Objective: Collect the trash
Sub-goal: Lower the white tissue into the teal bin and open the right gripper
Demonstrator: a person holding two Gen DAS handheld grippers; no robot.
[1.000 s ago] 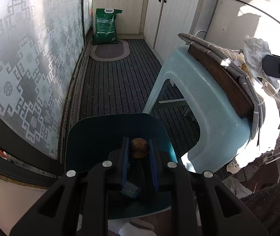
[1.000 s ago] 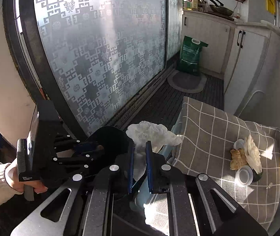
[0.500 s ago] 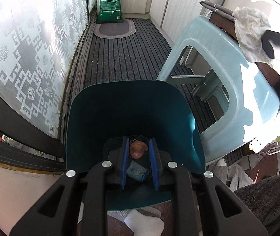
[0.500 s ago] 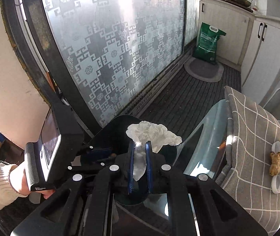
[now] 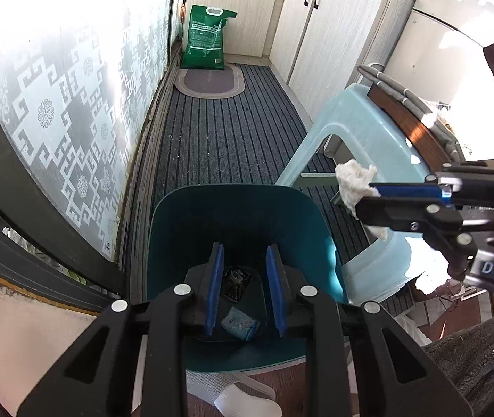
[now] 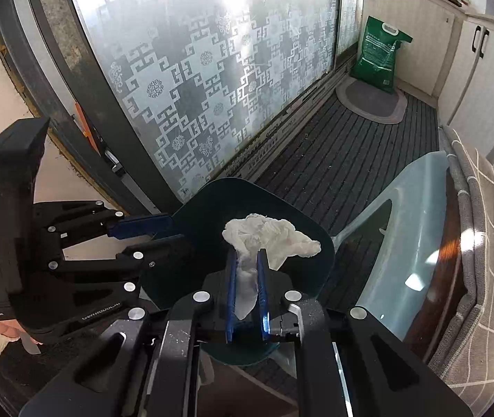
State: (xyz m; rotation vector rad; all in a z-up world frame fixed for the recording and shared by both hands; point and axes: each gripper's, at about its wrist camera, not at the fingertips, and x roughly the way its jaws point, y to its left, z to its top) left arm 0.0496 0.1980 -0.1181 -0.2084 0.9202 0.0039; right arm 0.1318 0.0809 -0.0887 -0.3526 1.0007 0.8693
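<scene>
A dark teal trash bin [image 5: 240, 215] stands on the floor below both grippers; it also shows in the right wrist view [image 6: 302, 222]. My left gripper [image 5: 245, 248] is open and empty over the bin's mouth, with a blue wrapper [image 5: 239, 324] and dark scraps lying at the bottom. My right gripper [image 6: 247, 255] is shut on a crumpled white tissue [image 6: 268, 239] and holds it over the bin. In the left wrist view the tissue [image 5: 354, 180] hangs at the right, just beyond the bin's rim.
A pale blue plastic stool [image 5: 368, 146] with a wooden board and a checked grey cloth [image 6: 490, 226] stands right of the bin. A patterned glass door [image 5: 56, 111] runs along the left. A green bag [image 5: 207, 43] and white cabinets [image 5: 330, 31] stand at the far end.
My left gripper has opened and the brown round piece it held is gone from between its fingers. My right gripper has carried the tissue over the bin.
</scene>
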